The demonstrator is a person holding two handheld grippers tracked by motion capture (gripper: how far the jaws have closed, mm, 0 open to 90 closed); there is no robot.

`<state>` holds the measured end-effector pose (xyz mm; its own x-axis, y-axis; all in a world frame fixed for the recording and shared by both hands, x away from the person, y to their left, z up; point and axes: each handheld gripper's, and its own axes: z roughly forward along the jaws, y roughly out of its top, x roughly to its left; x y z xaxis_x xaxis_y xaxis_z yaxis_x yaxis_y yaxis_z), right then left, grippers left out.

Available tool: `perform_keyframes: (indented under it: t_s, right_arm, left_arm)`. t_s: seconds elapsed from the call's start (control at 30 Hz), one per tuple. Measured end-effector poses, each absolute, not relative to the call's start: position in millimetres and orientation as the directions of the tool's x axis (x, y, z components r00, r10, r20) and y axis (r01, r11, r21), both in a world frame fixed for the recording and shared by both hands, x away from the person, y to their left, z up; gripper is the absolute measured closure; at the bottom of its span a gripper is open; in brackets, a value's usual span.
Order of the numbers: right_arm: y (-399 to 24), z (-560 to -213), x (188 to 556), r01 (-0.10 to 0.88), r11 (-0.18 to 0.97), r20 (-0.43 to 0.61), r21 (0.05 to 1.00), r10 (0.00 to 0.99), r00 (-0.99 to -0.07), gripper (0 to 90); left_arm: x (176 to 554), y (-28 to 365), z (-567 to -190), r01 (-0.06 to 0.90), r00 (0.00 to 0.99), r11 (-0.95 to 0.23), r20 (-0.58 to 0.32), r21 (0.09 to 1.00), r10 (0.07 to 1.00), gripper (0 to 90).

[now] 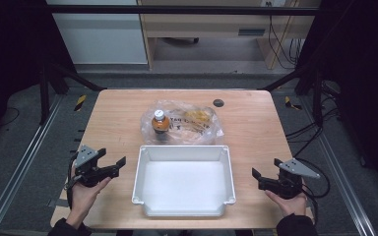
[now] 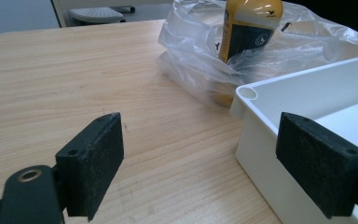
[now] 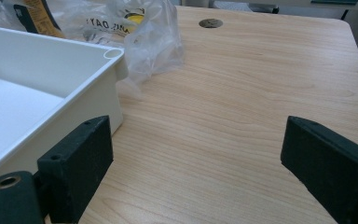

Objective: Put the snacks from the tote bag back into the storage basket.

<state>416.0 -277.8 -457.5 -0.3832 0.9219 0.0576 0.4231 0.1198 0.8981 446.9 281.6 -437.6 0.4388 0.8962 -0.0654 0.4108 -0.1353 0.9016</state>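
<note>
While both hands rest at the near edge of the wooden table [image 1: 113, 118], the left gripper [image 1: 112, 166] sits left of the white tray [image 1: 183, 152], jaws spread wide with nothing between them, apart from the tray's left wall. Tray is centre-near, nothing visible inside it. Just beyond its far rim lies a crumpled clear plastic bag [image 1: 197, 129] with an orange-yellow bottle [image 1: 160, 123], white cap, standing upright in its left part, and something yellow, unclear, to the right of it inside the bag. Bag touches or nearly touches the tray's far wall; tray stands between both grippers and the bag. Small dark round hole [image 1: 218, 103] in the tabletop, far right of the bag. Right gripper [image 1: 259, 178] is right of the tray, jaws also wide apart, holding nothing. Left gripper view gives the bottle's dark label and the tray's rounded corner close up; right gripper view gives printed lettering on the bag, not readable from above.
</note>
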Motion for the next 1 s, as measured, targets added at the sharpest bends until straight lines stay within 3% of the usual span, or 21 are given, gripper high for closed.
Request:
perform_keyframes:
  t_s: [1.0]
  right_arm:
    - [-279,-456,415,0.416,0.119,0.049,0.901,0.927,-0.371,9.9]
  left_arm:
    - [449,263,-413,0.356,0.473,-0.116,-0.072,0.927,0.878,16.6]
